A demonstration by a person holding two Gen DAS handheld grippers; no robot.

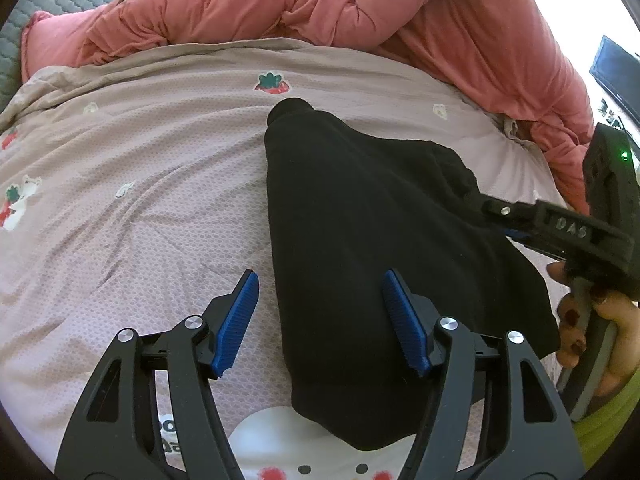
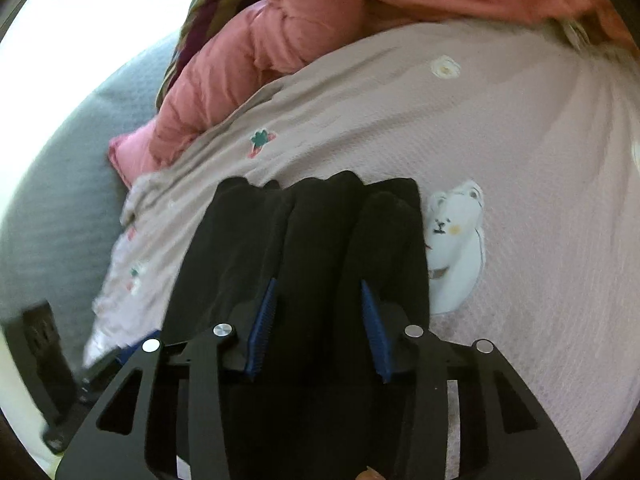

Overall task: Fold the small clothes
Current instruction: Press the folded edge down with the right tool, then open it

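A small black fleece garment (image 1: 360, 248) lies on a pink printed bedspread (image 1: 140, 200). My left gripper (image 1: 320, 320) is open above the garment's near left edge, with its blue pads (image 1: 240, 320) spread apart and nothing between them. My right gripper (image 1: 496, 216) reaches in from the right, its tips at the garment's right edge. In the right wrist view the right gripper (image 2: 318, 320) is open, its blue pads (image 2: 262, 328) on either side of a raised fold of the black garment (image 2: 316, 240); whether they press the cloth is unclear.
A bunched salmon-pink quilt (image 1: 340, 4) lies along the far side of the bed. A grey quilted surface (image 2: 52, 200) lies beyond the bedspread's edge. A white bear print (image 2: 456, 240) is beside the garment. A dark screen (image 1: 616, 76) stands at far right.
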